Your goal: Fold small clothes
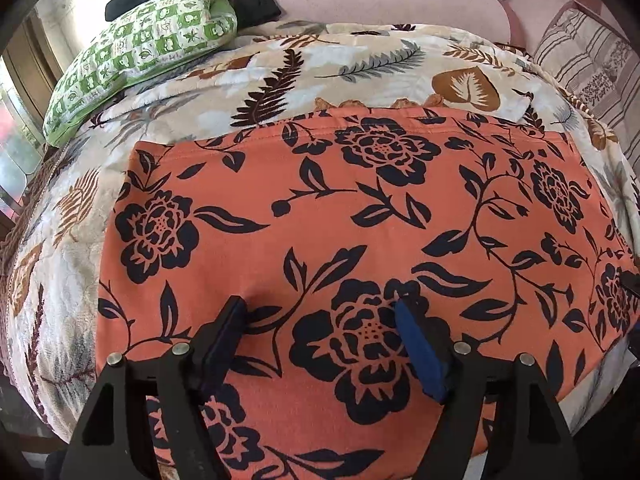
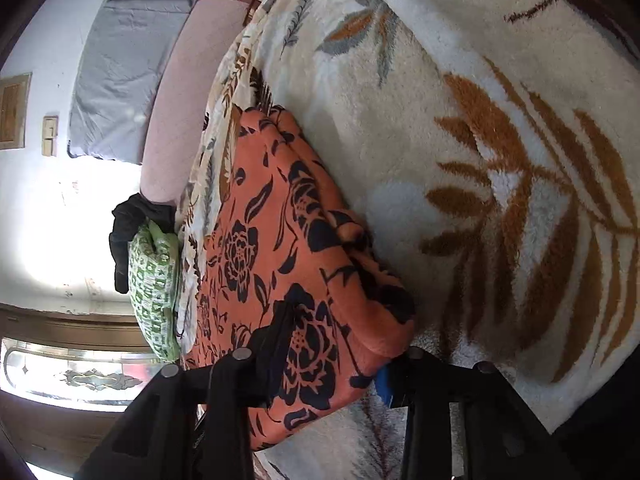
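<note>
Orange floral garment point(image 1: 360, 220), seemingly unlabelled

An orange cloth garment printed with black flowers and leaves point(image 1: 360, 216) lies spread flat on the cream fleece blanket with brown leaf print point(image 1: 280, 72), its right edge point(image 2: 320, 240) bunched in thick folds.

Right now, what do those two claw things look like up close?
Both are matte black plastic. The left gripper has two flat fingers lined with dark blue pads, on angular black arms with round silver pins. The right gripper matches, with one blue pad showing. No cables or sleeves show.
</note>
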Demonstrator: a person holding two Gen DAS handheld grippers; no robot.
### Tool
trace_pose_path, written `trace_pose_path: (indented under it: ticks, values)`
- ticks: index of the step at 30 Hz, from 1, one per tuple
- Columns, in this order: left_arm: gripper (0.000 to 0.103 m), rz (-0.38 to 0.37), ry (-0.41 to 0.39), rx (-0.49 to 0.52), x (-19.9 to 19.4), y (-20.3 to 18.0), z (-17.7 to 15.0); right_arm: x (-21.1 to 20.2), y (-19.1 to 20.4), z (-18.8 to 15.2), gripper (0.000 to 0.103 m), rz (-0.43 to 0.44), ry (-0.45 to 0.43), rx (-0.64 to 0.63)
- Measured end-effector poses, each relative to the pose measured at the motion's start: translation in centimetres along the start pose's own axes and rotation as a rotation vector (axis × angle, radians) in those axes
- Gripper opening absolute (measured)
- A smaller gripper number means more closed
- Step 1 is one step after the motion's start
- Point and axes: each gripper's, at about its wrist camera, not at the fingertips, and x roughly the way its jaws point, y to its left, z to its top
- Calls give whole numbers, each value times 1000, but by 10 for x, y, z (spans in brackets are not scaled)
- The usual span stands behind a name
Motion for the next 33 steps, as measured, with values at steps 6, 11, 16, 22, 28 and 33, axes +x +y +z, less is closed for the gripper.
trace_pose_path:
  ticks: [6,11,16,22,28,33]
  values:
    - [81,-7,-3,5,3,-1,-3,-1,8,-3,72,-1,-23,7]
    - [85,-42,-11,3,7,4,-5,8,35,-1,7,-106,-10,-123]
    - [83,-131,-149,-225,-46,83,-16,-13,145,-30,7,-150,-123,-457]
    - [83,-8,-273,-565,-82,220,-68,25,283,-143,7,-44,-90,-846]
    - [83,3,-185,-682,-46,264,-109,167,264,-255,8,-111,264,-965]
    - [83,-14,-192,-643,-45,258,-110,181,260,-255,8,-102,311,-907]
